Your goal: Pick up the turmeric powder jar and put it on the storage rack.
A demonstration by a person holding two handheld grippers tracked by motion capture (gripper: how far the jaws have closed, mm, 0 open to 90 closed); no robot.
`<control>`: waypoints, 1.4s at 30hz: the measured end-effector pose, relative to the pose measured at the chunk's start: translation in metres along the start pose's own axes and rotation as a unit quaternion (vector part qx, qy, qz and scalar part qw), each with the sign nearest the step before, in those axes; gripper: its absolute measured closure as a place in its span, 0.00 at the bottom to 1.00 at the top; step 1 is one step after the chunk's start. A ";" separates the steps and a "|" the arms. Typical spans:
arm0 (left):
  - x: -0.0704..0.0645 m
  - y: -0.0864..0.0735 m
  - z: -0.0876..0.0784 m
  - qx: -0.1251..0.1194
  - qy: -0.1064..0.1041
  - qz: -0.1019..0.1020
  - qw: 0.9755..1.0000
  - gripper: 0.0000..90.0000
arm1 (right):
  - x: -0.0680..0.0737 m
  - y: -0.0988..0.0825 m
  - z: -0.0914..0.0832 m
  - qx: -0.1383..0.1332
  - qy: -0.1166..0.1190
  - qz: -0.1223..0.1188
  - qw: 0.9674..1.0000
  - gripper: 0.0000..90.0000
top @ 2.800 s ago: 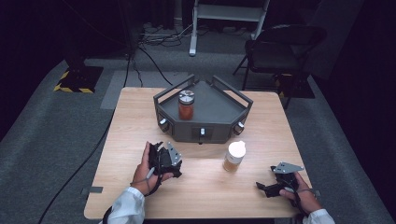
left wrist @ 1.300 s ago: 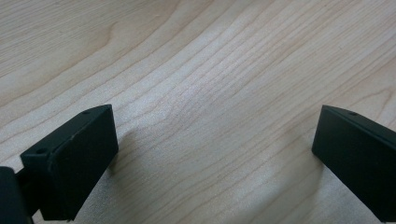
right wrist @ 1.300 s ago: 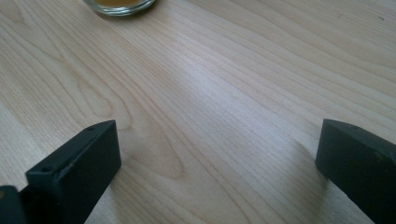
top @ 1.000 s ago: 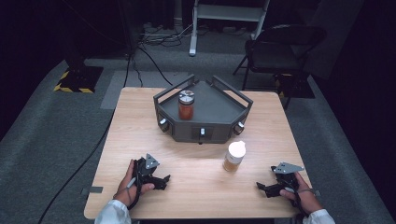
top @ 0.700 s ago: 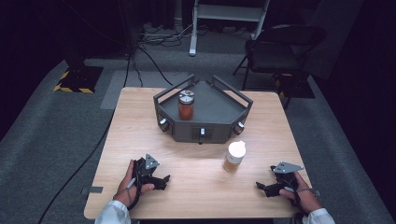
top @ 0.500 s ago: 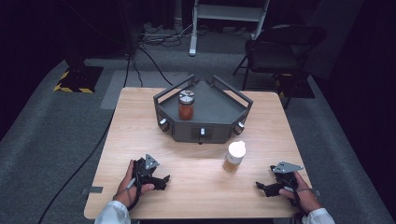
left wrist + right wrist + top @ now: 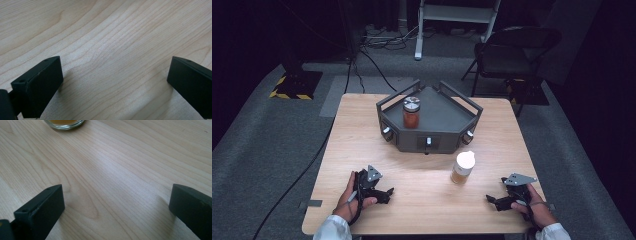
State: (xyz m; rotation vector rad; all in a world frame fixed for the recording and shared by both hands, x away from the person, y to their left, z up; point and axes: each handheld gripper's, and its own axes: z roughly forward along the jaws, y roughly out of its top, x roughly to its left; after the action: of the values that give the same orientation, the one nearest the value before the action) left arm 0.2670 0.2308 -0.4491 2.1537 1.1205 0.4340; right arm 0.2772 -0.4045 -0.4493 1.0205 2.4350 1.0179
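Note:
A dark grey tray with handles and knobs stands at the back middle of the wooden table. Inside it, a jar with a metal lid holds orange-brown contents. A second jar with a white lid stands on the table in front of the tray, right of centre; its glass base shows at the top of the right gripper view. My left gripper rests open near the front left edge, jaws wide over bare wood. My right gripper rests open at the front right, nothing between its jaws.
A dark folding chair stands behind the table at the right, and a white stand behind the middle. Cables run over the grey floor at the left. A black and yellow striped mat lies at the far left.
Since 2.8 s ago my left gripper has come down and nearer the front edge, settling on the table. Over the last second nothing has moved.

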 end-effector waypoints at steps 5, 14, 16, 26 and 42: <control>0.000 0.000 0.000 0.000 0.000 0.000 1.000 0.00 | 0.001 0.000 0.000 -0.001 -0.003 0.000 1.000 0.00; 0.000 0.000 0.000 0.000 -0.001 0.001 1.000 0.00 | 0.008 0.000 -0.002 -0.012 -0.011 -0.003 1.000 0.01; 0.000 0.000 0.000 0.000 -0.001 0.001 1.000 0.00 | 0.009 0.000 -0.004 -0.019 -0.008 -0.001 1.000 0.01; 0.001 0.000 0.000 0.000 -0.001 0.002 1.000 0.00 | 0.014 0.000 -0.010 -0.047 -0.007 0.008 0.999 0.01; 0.001 0.000 0.000 0.000 -0.002 0.003 1.000 0.00 | 0.020 0.005 -0.008 -0.057 -0.006 -0.002 0.998 0.01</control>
State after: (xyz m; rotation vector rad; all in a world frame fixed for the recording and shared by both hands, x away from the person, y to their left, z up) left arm 0.2678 0.2315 -0.4490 2.1580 1.1136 0.4322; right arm 0.2616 -0.3913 -0.4407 0.9798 2.3384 1.1329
